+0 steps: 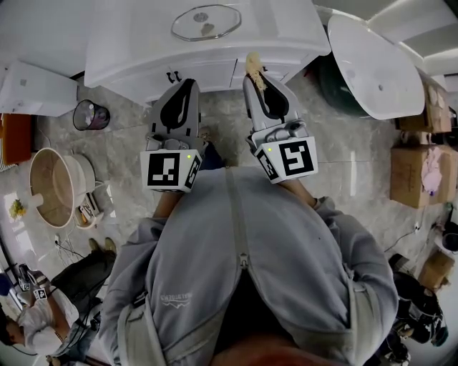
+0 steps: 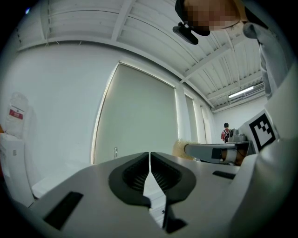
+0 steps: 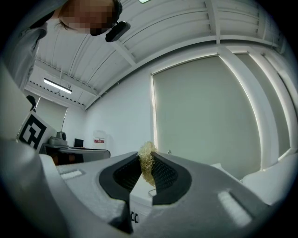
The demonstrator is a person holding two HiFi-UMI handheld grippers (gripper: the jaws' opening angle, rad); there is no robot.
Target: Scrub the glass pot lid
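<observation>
The glass pot lid [image 1: 206,21] lies flat on top of a white cabinet [image 1: 129,43] ahead of me, with a brownish smear on the glass. My left gripper [image 1: 190,83] is held level in front of the cabinet, short of the lid, its jaws shut with nothing between them [image 2: 149,155]. My right gripper [image 1: 251,74] is level beside it, shut on a pale yellow fibrous scrubber [image 1: 253,66] that sticks up past the fingertips. The right gripper view shows the scrubber [image 3: 147,166] pinched between the dark pads. Both grippers are apart from the lid.
A round white table [image 1: 376,64] stands at the right, with cardboard boxes [image 1: 409,175] beyond it. A dark waste bin [image 1: 91,114] and a wooden tub [image 1: 54,187] sit on the floor at the left. Another person [image 1: 36,322] sits at the lower left.
</observation>
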